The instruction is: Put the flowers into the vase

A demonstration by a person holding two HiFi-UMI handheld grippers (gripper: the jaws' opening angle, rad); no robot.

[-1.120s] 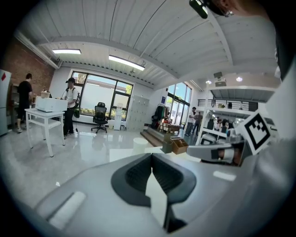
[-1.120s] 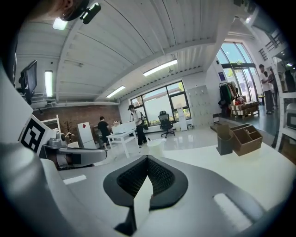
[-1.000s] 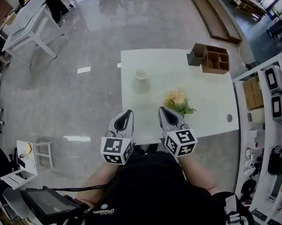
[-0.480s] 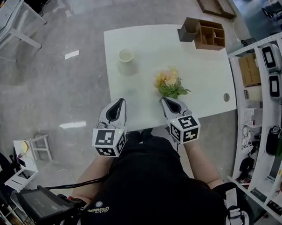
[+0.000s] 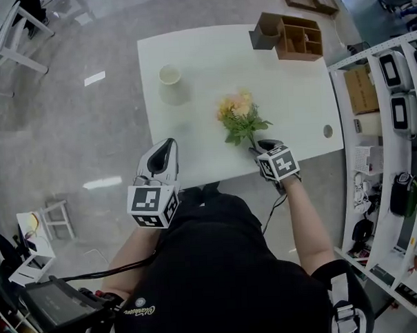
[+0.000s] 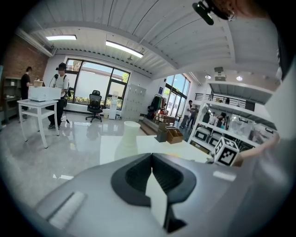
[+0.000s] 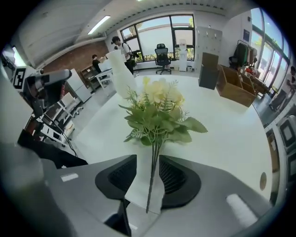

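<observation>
Stems of the yellow-and-peach flower bunch (image 7: pixel 157 113) with green leaves lie between the grey jaws of my right gripper (image 7: pixel 148 159), which have just been opening and stand apart without pressing them. The bunch rests on the white rectangular table (image 5: pixel 295 89), apart from the cream vase (image 5: pixel 170 84). My left gripper (image 6: pixel 150 157) hovers closed and empty.

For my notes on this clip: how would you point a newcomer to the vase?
Find the white table in front of the person. Toward its far left stands the cream vase, upright and alone. Unlike the bouquet of flowers lying mid-table and the brown wooden organizer at the far right corner, it is plain, pale and open-topped.
</observation>
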